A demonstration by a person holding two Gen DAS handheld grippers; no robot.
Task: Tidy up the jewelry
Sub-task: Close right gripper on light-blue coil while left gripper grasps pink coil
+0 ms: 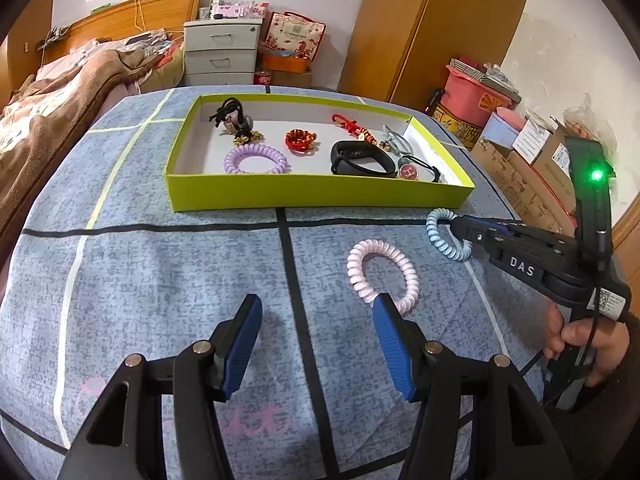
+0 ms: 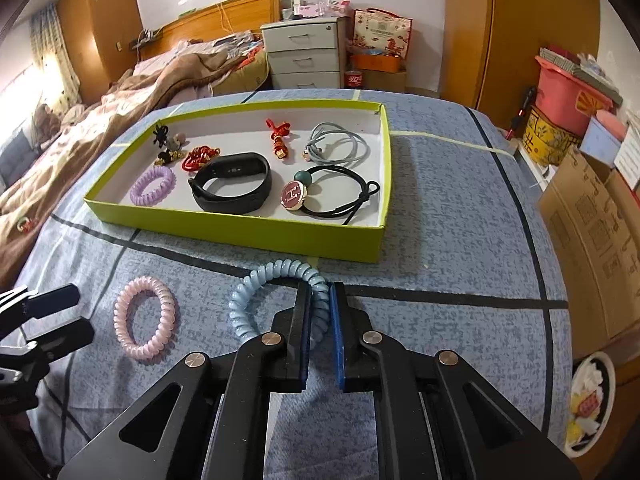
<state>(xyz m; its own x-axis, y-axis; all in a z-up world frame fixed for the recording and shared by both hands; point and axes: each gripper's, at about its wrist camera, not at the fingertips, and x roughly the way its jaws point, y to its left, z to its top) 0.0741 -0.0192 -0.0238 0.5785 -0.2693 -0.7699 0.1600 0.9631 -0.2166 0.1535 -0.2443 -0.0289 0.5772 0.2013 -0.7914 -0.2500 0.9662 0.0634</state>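
Right gripper (image 2: 320, 300) pinches the blue spiral hair tie (image 2: 276, 300) on the bedspread (image 2: 440, 248), just before the green tray's (image 2: 240, 232) near edge. Left gripper (image 1: 316, 316) stands spread, empty, its right finger at the pink spiral hair tie (image 1: 382, 274).

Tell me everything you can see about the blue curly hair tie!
The blue spiral hair tie is a pale blue coil, like a phone cord bent into a ring, and looks like shiny plastic. It sits over the blue patterned bedcover, just in front of the green tray, right of the pink spiral tie. The right hand-held gripper has pinched one side of the ring between its blue pads, squashing the coils there.
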